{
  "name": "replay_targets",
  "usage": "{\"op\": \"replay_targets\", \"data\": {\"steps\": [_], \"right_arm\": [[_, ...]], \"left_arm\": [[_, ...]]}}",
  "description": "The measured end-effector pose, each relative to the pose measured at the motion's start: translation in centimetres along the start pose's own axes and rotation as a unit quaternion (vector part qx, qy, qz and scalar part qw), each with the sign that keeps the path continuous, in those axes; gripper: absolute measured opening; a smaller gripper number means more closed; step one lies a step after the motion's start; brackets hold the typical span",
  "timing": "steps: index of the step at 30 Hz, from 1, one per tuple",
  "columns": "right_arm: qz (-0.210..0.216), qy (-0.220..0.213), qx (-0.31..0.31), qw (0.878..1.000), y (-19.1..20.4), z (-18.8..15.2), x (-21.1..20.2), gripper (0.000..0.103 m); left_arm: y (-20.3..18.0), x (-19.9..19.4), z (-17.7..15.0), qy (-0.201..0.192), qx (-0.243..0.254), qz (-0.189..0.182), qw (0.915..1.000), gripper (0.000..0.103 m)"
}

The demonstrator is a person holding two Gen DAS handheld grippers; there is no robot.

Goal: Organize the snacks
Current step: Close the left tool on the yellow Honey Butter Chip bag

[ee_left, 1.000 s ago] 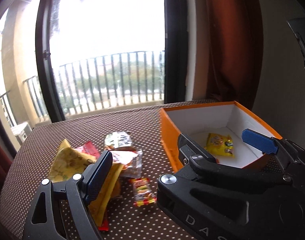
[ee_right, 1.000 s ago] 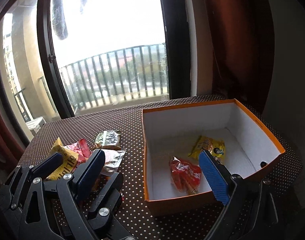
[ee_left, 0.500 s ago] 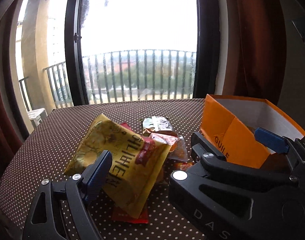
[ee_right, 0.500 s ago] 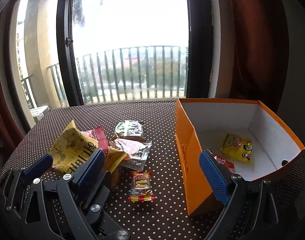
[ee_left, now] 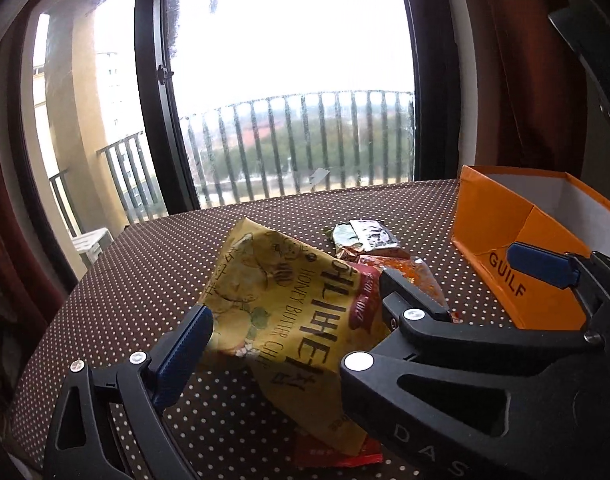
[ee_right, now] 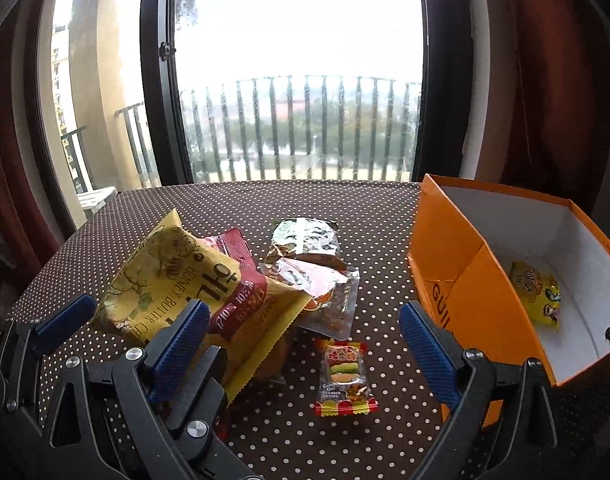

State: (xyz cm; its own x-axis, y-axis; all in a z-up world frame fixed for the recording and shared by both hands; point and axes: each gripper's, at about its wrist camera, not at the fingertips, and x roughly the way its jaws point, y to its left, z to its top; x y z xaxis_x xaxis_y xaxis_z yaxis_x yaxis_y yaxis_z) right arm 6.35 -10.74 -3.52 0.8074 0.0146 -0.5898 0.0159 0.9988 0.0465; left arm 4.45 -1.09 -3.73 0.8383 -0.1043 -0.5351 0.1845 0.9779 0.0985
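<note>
A yellow honey butter chip bag [ee_left: 289, 312] leans tilted on a pile of snacks on the dotted tablecloth. It sits between the jaws of my left gripper [ee_left: 361, 292], which are opening; the left pad [ee_left: 181, 354] is at the bag's lower edge without pressing it. My right gripper [ee_right: 303, 320] is open just above a small candy pack [ee_right: 345, 376], and its left finger [ee_left: 405, 308] reaches in between the left gripper's fingers. The orange box [ee_right: 457, 280] stands on the right with a small yellow pack [ee_right: 539, 296] inside.
A silver-green pack [ee_right: 305, 240] and a clear pack with orange contents [ee_right: 325, 296] lie behind the chip bag, and a red pack [ee_left: 337, 454] lies under it. The window and balcony railing are beyond the table's far edge. A curtain hangs behind the box.
Both grippers came down and closer to the snack pile, swinging left away from the box. The chip bag now fills the space between the left jaws.
</note>
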Motion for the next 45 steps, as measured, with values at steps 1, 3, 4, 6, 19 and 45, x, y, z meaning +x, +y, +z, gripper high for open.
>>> {"op": "replay_targets", "data": {"steps": [1, 3, 4, 6, 19, 45], "right_arm": [[0.003, 0.003, 0.001, 1.0, 0.2, 0.2, 0.4, 0.097], [0.009, 0.007, -0.001, 1.0, 0.6, 0.8, 1.1, 0.097], [0.008, 0.008, -0.004, 1.0, 0.8, 1.1, 1.4, 0.097], [0.004, 0.005, -0.009, 1.0, 1.3, 1.5, 1.9, 0.097], [0.007, 0.055, 0.001, 0.998, 2.2, 1.8, 6.6, 0.097], [0.033, 0.005, 0.022, 0.999, 0.5, 0.1, 1.0, 0.097]], "left_arm": [[0.2, 0.4, 0.2, 0.0, 0.006, 0.001, 1.0, 0.098], [0.8, 1.1, 0.7, 0.003, 0.012, 0.003, 0.9999, 0.101], [1.1, 1.6, 0.9, 0.005, 0.014, 0.005, 0.9999, 0.103], [1.7, 2.6, 1.3, 0.015, 0.011, 0.004, 0.9998, 0.103], [2.8, 7.3, 1.1, 0.074, 0.004, -0.038, 0.9966, 0.103], [1.1, 0.5, -0.2, 0.011, -0.035, -0.028, 0.9989, 0.042]]}}
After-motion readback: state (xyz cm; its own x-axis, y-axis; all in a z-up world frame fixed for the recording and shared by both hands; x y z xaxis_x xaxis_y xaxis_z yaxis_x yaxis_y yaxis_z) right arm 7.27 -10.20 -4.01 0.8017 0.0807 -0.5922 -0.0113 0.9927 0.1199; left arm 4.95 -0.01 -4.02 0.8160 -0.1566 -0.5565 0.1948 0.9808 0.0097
